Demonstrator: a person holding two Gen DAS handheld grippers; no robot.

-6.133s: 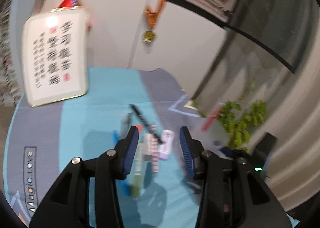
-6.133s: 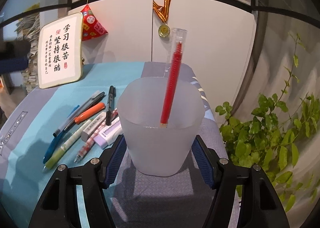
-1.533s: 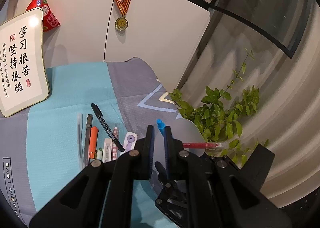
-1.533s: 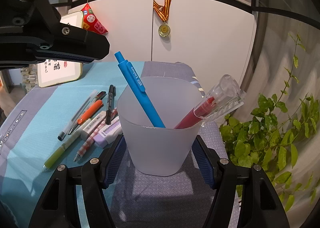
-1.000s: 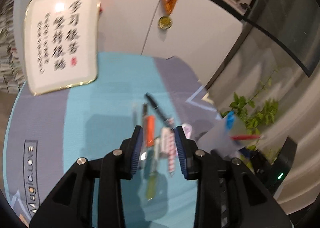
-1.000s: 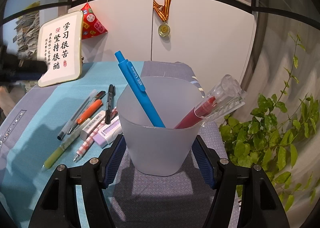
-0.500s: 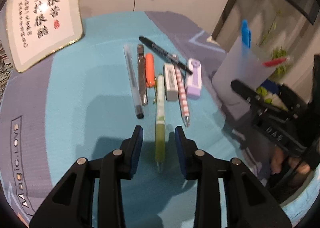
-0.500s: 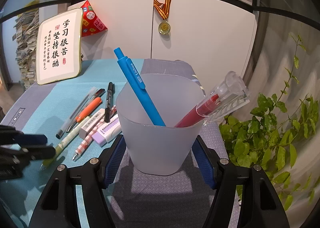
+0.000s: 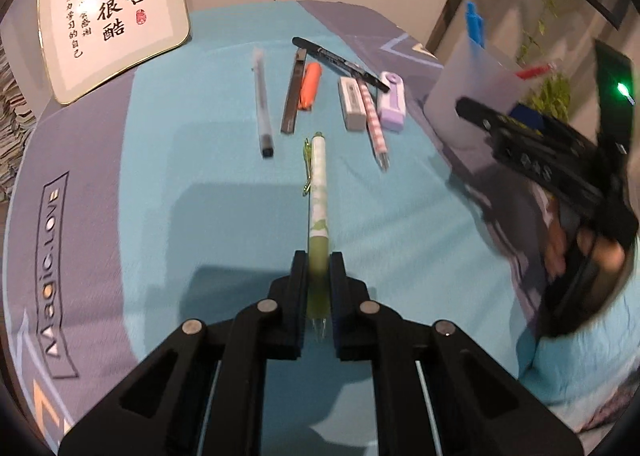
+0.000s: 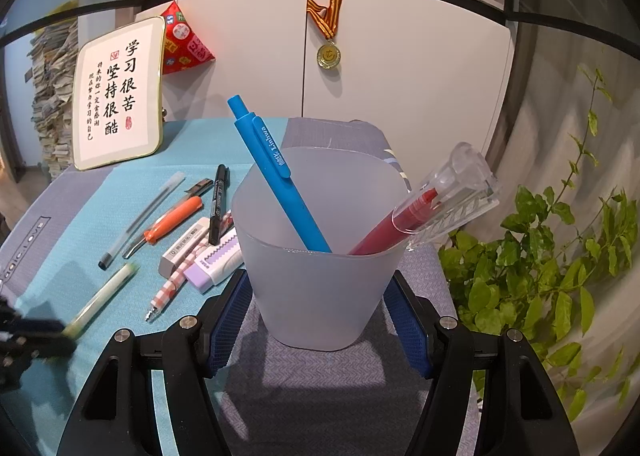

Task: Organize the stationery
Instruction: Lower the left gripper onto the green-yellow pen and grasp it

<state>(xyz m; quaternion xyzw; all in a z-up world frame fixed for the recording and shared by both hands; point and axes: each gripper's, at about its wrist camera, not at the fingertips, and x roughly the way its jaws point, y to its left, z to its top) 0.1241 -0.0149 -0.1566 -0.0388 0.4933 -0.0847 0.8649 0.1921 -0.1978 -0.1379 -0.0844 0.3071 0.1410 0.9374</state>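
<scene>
Gripping the green end of a green-and-white pen point(image 9: 319, 192), the left gripper point(image 9: 319, 262) has its two black fingers point(image 9: 299, 276) closed against the barrel on either side, low over the teal mat point(image 9: 168, 160); the pen points straight away from the claw, clip end farthest out. Beyond it, a row of stationery lies on the mat: a clear pen point(image 9: 262, 104), a dark flat pen point(image 9: 293, 96) with an orange marker point(image 9: 310, 85) just beside it, a white eraser point(image 9: 352, 103), a pink checked pen point(image 9: 375, 124), a purple correction tape point(image 9: 392, 101), and a black marker point(image 9: 340, 63) lying slantwise across the far ends of the eraser and checked pen. A framed calligraphy board point(image 9: 108, 12) stands at the far left of the mat. The right gripper point(image 10: 320, 320) brackets a frosted plastic cup point(image 10: 320, 276) at its base, blue pads point(image 10: 230, 320) spread wide at each side; whether the pads press the cup wall cannot be told. The cup stands on the grey part of the cloth and holds a blue pen point(image 10: 276, 172) leaning left and a red pen point(image 10: 424, 212) with a clear cap leaning right. From the right wrist view the left gripper shows blurred at the lower left edge with the pale pen reaching out of it. A green plant point(image 10: 552, 276) is to the right of the cup.
</scene>
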